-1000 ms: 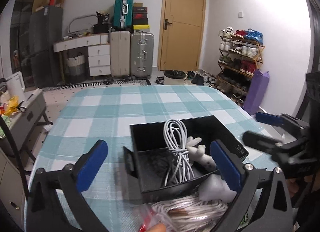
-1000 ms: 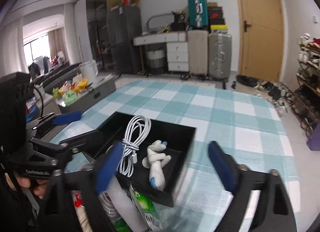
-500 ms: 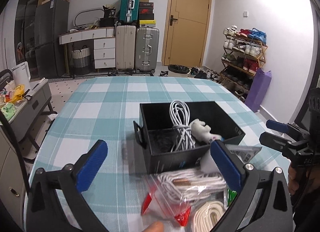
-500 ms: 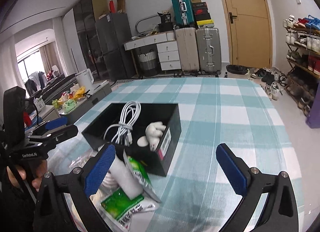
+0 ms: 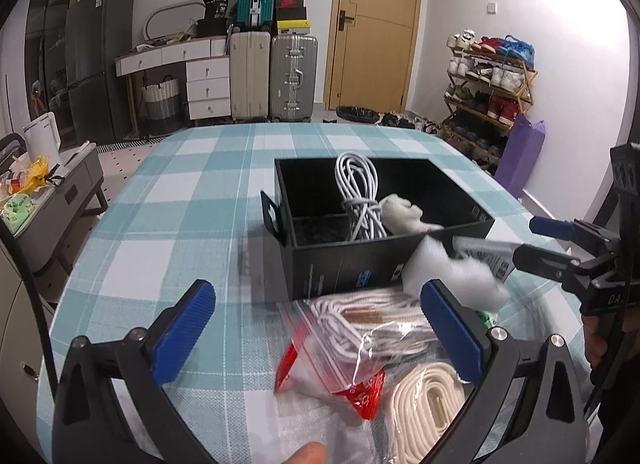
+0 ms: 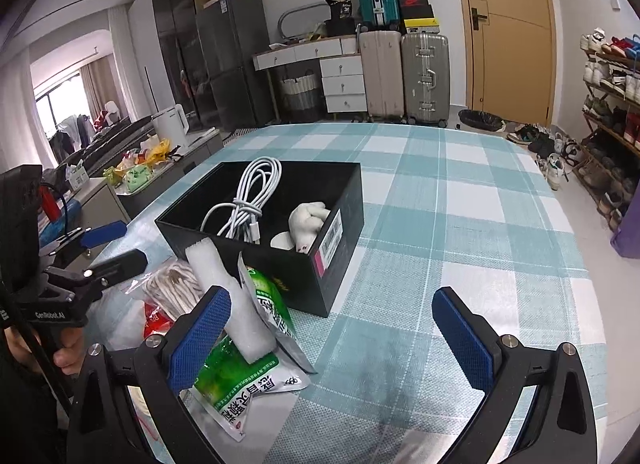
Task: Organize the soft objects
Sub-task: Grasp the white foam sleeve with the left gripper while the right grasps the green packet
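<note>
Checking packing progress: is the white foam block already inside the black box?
No, the white foam block stands outside the black box, leaning against its near wall.

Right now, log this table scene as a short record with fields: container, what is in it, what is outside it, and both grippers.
container: black box on the checked tablecloth, open top
in the box: coiled white cable; small white soft toy
outside, beside the box: white foam block, green packet, rope in a clear bag, cream rope coil
left gripper: open, holding nothing
right gripper: open, holding nothing
</note>
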The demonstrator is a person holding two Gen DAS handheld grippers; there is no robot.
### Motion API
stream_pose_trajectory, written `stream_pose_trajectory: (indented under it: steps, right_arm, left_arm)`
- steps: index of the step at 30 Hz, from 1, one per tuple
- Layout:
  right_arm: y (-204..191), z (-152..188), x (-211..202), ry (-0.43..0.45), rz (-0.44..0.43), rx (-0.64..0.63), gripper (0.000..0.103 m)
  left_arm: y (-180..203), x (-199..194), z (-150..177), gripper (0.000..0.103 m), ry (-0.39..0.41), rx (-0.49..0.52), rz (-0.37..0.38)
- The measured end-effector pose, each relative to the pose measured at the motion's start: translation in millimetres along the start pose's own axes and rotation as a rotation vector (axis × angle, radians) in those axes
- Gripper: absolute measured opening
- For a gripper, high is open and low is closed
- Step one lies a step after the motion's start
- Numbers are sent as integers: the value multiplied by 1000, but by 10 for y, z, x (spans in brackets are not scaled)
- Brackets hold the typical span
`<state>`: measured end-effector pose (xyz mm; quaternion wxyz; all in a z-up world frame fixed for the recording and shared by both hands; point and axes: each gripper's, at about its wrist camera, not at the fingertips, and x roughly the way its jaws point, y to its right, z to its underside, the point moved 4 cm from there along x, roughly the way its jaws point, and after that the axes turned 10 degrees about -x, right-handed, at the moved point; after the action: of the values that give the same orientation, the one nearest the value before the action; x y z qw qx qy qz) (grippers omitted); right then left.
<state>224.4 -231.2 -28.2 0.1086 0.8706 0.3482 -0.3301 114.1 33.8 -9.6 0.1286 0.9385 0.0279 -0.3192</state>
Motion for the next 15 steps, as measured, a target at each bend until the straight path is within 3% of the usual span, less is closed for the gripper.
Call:
stream_pose_trajectory:
  steps: [15]
  right_arm:
    - [146,116,248,-96,53,34,102]
  left_arm:
    - [-46,84,124,103,-40,-17,5]
